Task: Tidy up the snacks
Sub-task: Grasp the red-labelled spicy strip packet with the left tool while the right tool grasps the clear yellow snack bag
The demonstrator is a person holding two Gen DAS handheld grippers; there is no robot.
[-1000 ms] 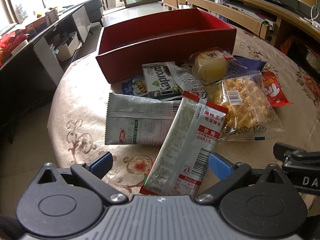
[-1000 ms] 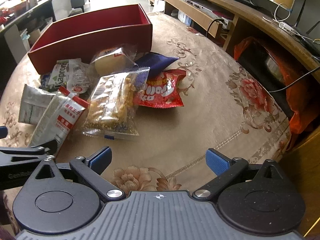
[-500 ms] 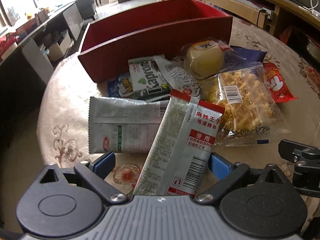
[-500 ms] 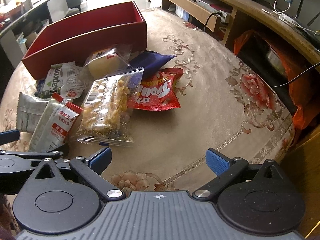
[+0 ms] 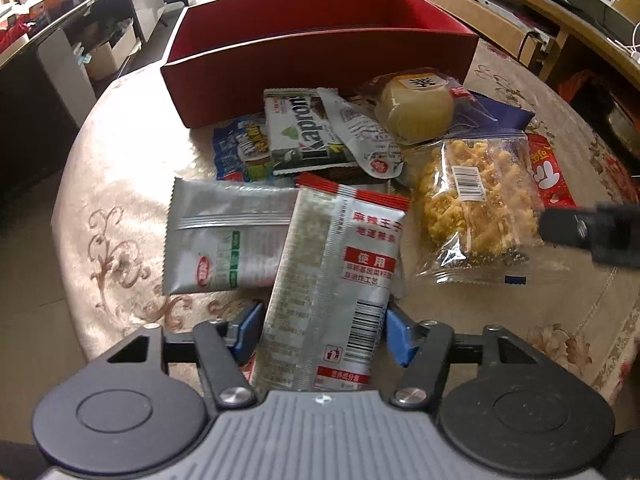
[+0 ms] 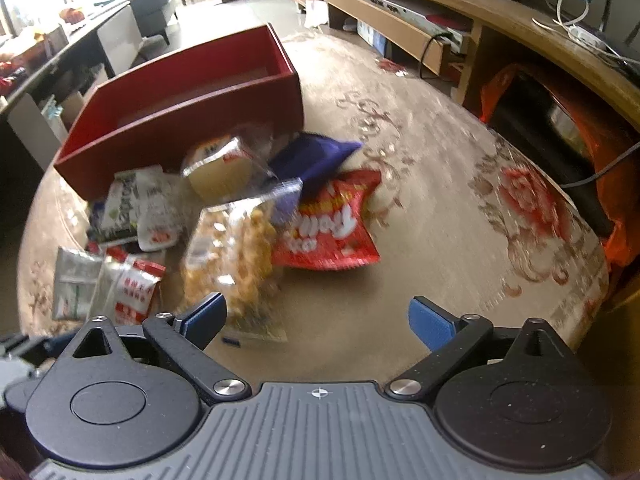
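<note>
Closing our left gripper [image 5: 320, 328] on the red-topped sachet [image 5: 336, 280], right gripper [image 6: 316, 316] wide and empty, we judged lifting into the red box [image 5: 320, 52] came next.

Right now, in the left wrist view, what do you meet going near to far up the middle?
Left gripper, closed on the red-topped packet → Kapron packet → red box.
</note>
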